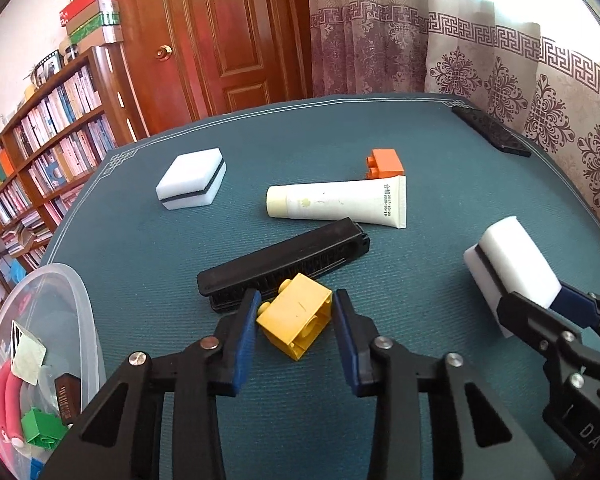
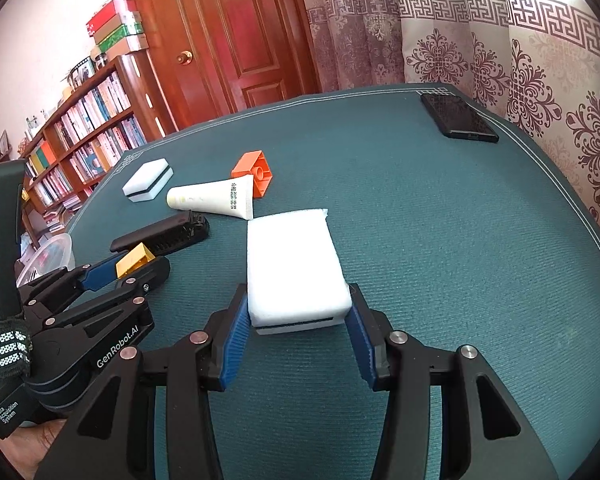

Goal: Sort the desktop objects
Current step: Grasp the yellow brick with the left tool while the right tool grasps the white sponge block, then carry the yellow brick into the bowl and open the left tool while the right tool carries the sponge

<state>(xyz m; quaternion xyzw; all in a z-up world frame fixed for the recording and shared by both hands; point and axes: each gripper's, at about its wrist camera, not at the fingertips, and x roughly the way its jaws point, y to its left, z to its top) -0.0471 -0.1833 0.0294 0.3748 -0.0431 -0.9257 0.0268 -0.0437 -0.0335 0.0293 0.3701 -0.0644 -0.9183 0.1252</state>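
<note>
Clear plastic tub is seen at the bench's left edge, a green brick inside. Left gripper fingers are spread around a yellow brick, touching a black brush. Mid-bench a cream tube lies against an orange brick. Right gripper fingers are closed on a white sponge.

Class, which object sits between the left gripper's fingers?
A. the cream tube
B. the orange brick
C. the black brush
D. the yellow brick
D: the yellow brick lies on the table between the left gripper's blue fingers, just in front of the black brush.
</note>
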